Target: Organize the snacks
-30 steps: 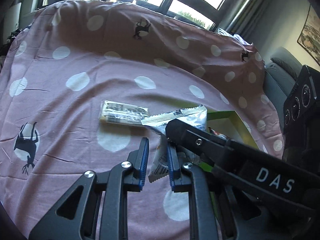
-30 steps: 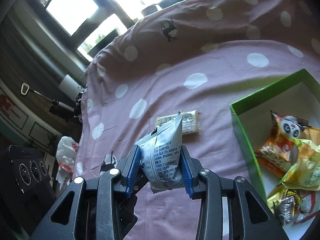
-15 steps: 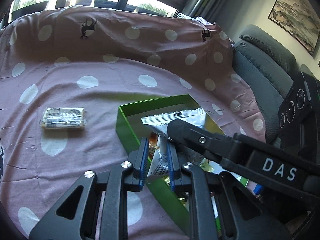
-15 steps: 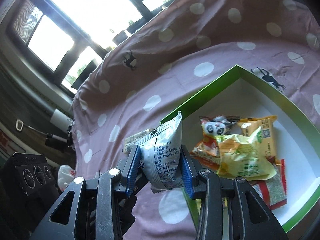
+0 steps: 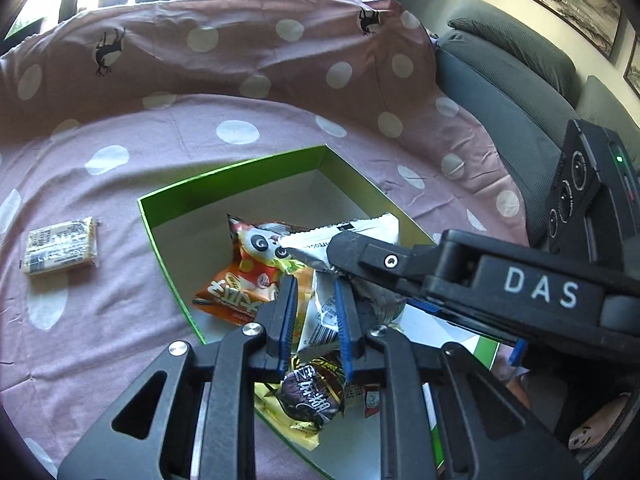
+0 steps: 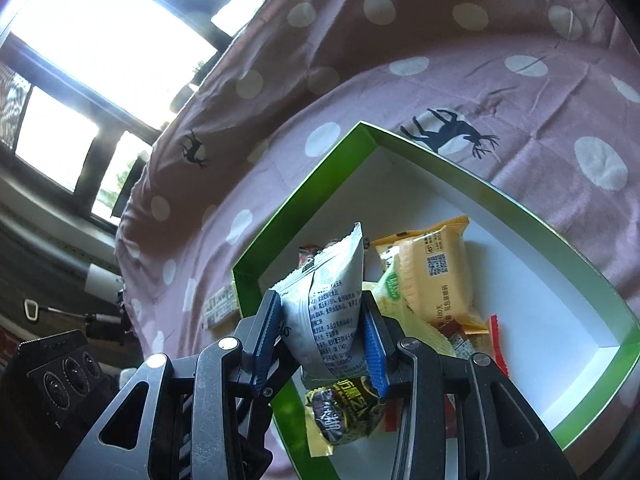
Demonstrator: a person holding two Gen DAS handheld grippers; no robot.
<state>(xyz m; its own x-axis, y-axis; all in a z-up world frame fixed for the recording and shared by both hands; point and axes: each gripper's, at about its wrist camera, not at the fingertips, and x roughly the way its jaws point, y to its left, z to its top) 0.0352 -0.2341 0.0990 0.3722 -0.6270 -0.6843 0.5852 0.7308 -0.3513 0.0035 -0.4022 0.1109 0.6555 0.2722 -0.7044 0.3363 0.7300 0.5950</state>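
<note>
Both grippers hold one white snack packet point(image 6: 332, 312) above the green box point(image 6: 304, 188). My right gripper point(image 6: 322, 328) is shut on the packet's middle. My left gripper point(image 5: 314, 312) is shut on the packet's lower end point(image 5: 324, 316). The box point(image 5: 224, 172) holds several snacks: an orange panda packet point(image 5: 240, 276), a yellow packet point(image 6: 436, 272) and a dark wrapped one point(image 6: 348, 412). A pale wrapped bar point(image 5: 60, 246) lies on the pink dotted cloth left of the box; it also shows in the right wrist view point(image 6: 218, 306).
The pink cloth with white dots point(image 5: 240, 80) covers the surface and rises at the back. A grey sofa point(image 5: 500, 72) stands to the right. Windows point(image 6: 100, 40) are behind.
Both grippers moved to the right with the white packet, from above the cloth near the pale bar to above the inside of the green box. Grips unchanged.
</note>
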